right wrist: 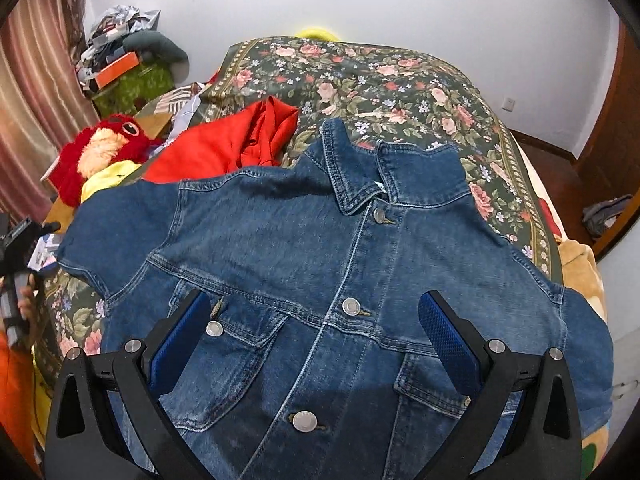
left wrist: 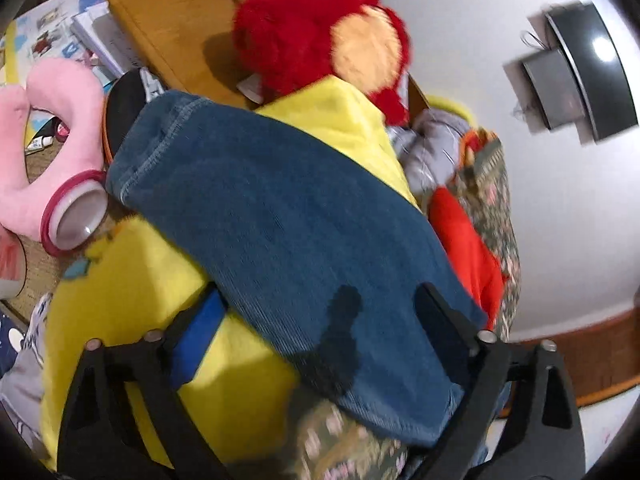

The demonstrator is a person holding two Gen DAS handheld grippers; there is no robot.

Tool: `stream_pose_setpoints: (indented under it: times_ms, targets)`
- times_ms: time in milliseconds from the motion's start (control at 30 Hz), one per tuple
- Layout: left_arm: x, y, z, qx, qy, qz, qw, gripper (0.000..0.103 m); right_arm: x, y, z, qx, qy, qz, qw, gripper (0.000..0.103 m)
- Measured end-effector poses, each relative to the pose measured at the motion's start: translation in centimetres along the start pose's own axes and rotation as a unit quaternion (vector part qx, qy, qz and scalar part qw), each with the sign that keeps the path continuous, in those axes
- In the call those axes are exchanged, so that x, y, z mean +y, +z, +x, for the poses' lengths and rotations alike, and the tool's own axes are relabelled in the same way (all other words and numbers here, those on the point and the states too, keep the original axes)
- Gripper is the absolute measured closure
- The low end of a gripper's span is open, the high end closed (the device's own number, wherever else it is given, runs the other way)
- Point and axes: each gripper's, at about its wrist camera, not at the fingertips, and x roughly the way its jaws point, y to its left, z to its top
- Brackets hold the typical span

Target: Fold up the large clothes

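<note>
Two grippers, both spread wide, neither pinching anything yet.

Denim jacket (right wrist: 320, 280) lies front-up and buttoned on the floral bedspread (right wrist: 400, 88), collar toward the wall, sleeves out to either side. Flat, closed layout looks deliberate: gives a clean body panel to fold sleeves onto.

Right gripper (right wrist: 316, 328) hovers over the chest, jaws straddling the button placket between the two flap pockets. No contact I can confirm; probably staging to pin or steady the body.

Left gripper (left wrist: 320, 320) is at the jacket's sleeve (left wrist: 280, 240), which drapes off the bed edge over a yellow blanket (left wrist: 120, 300). Sleeve fabric sits between the open jaws; whether the pads touch it, can't tell, frame is blurred. Likely lining up to grab the sleeve and bring it across.

Clutter: red plush toy (left wrist: 320, 32) and wooden board (left wrist: 172, 28) behind the sleeve, red garment (right wrist: 240, 144) beside the collar. Snag risk when swinging the sleeve in.

Fold itself not started by the look of it.
</note>
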Motion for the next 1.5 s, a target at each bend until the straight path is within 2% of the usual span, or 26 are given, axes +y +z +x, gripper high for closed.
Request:
stream_pose_setpoints:
  times_ms: [100, 233, 300, 367, 433, 533, 633, 767, 900, 1000, 1100, 1233, 1400, 1500]
  targets:
    - [0.7, 1.6, 1.0, -0.011, 0.022, -0.011, 0.9996, 0.024, -0.1, 0.0, 0.0, 0.0, -0.004, -0.001, 1.0, 0.0]
    - [1.0, 3.3, 1.7, -0.019, 0.078, -0.018, 0.9966, 0.053, -0.7, 0.3, -0.4, -0.004, -0.011, 0.003, 1.0, 0.0]
    - [0.4, 3.9, 1.7, -0.03, 0.107, -0.003, 0.9938, 0.067, -1.1, 0.4, -0.7, -0.006, -0.014, 0.007, 1.0, 0.0]
    - [-0.7, 4.2, 1.4, -0.044, 0.153, 0.032, 0.9867, 0.093, -1.6, 0.5, -1.0, -0.007, -0.017, 0.012, 1.0, 0.0]
    - [-2.5, 4.1, 0.6, -0.061, 0.18, 0.067, 0.9794, 0.094, -1.9, 0.5, -1.4, -0.008, -0.021, 0.016, 1.0, 0.0]
    - [-6.3, 3.6, -1.8, -0.099, 0.172, 0.114, 0.9735, 0.096, -2.6, 0.5, -2.1, -0.01, -0.025, 0.02, 0.999, 0.0]
    - [-10.5, 2.7, -4.4, -0.124, 0.133, 0.154, 0.9712, 0.096, -3.4, 0.7, -3.0, -0.018, -0.036, 0.018, 0.999, 0.0]
    - [-17.9, 0.3, -8.1, -0.157, 0.068, 0.221, 0.9601, 0.096, -4.5, 0.7, -4.3, -0.036, -0.04, 0.024, 0.998, 0.0]
    - [-24.6, -3.1, -10.2, -0.157, 0.002, 0.276, 0.9483, 0.096, -5.8, 0.6, -5.3, -0.052, -0.037, 0.034, 0.997, 0.0]
    - [-29.6, -6.6, -10.4, -0.143, -0.043, 0.314, 0.9374, 0.096, -6.8, 0.4, -5.7, -0.057, -0.034, 0.039, 0.997, 0.0]
    - [-33.6, -10.3, -9.4, -0.125, -0.066, 0.35, 0.926, 0.096, -8.1, 0.1, -5.9, -0.059, -0.032, 0.046, 0.997, 0.0]
    - [-37.6, -16.5, -6.1, -0.085, -0.073, 0.404, 0.908, 0.096, -9.8, -0.7, -6.5, -0.064, -0.021, 0.057, 0.996, 0.0]
    - [-40.0, -24.6, -1.3, -0.009, -0.073, 0.46, 0.8848, 0.096, -12.0, -1.7, -6.9, -0.068, -0.014, 0.071, 0.995, 0.0]
    - [-40.3, -29.6, 1.4, 0.038, -0.058, 0.499, 0.864, 0.096, -13.3, -2.5, -6.8, -0.064, -0.016, 0.08, 0.995, 0.0]
